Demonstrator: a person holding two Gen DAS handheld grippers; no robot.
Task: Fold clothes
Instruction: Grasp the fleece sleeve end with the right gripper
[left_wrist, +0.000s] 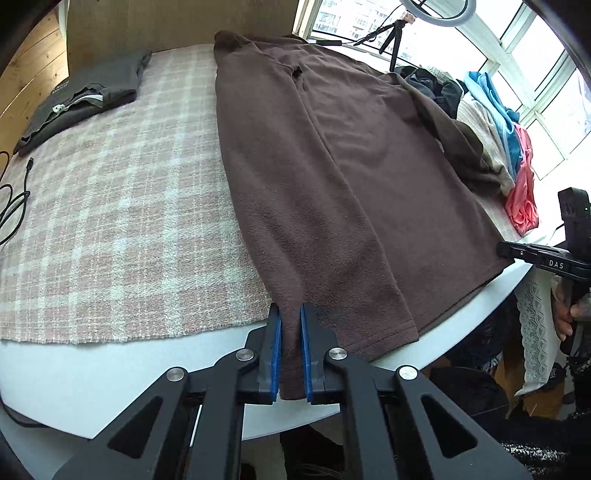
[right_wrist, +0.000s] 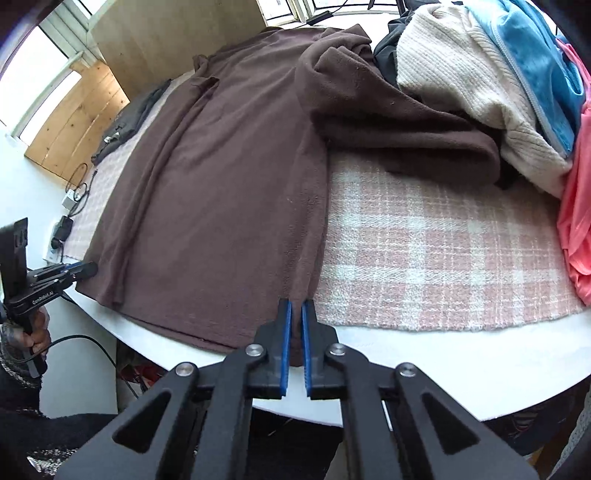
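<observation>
— So where's the brown fleece top (left_wrist: 332, 177)?
— Spread lengthwise on the plaid cloth (left_wrist: 122, 206) over the white bench (left_wrist: 122, 373), hem at the near edge.
— And the hand-held grippers?
— Left hand-held gripper (left_wrist: 291, 354) pinches the hem's left corner; right hand-held gripper (right_wrist: 296, 347) pinches its right corner. Both sets of blue pads (left_wrist: 276, 354) clamp fabric, narrow.

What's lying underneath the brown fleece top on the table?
The brown fleece top lies on a pink-and-white plaid cloth, with its near hem over the white table edge. Anything else beneath the fleece is covered.
</observation>
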